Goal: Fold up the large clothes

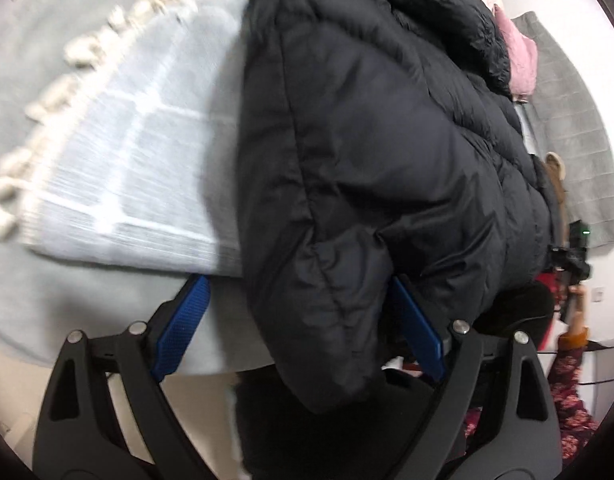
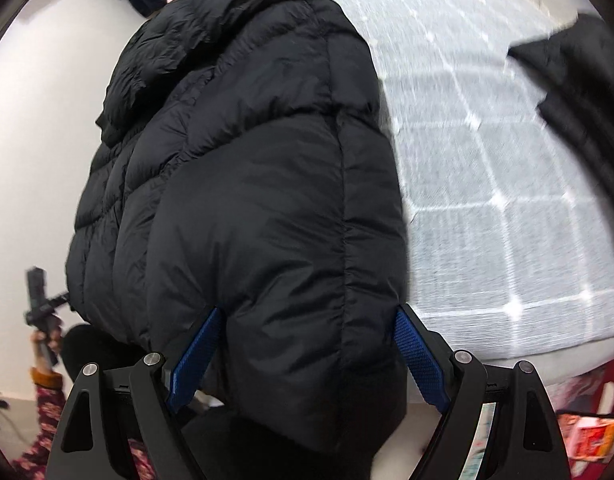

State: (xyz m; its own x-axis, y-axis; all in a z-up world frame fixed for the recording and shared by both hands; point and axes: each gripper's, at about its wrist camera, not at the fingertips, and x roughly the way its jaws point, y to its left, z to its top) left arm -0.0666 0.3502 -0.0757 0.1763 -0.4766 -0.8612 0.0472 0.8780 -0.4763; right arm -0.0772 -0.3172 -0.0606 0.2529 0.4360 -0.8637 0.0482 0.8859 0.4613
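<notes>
While both pairs of jaws stand wide apart, the black puffer jacket [image 1: 371, 152] lies on a bed beside a pale checked blanket [image 1: 147, 152]. Its long axis runs away from both cameras, collar at the far end. Its near hem bulges between the pads of the left gripper [image 1: 303, 296] and right gripper [image 2: 307, 320]; whether they pinch it, I cannot tell.

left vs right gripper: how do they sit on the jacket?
The left gripper has the jacket against one pad only, with bedding showing by the other; the right gripper straddles the jacket's bulk between both pads. The left sits at the edge, the right more central. Both open wide, with blue pads.
</notes>
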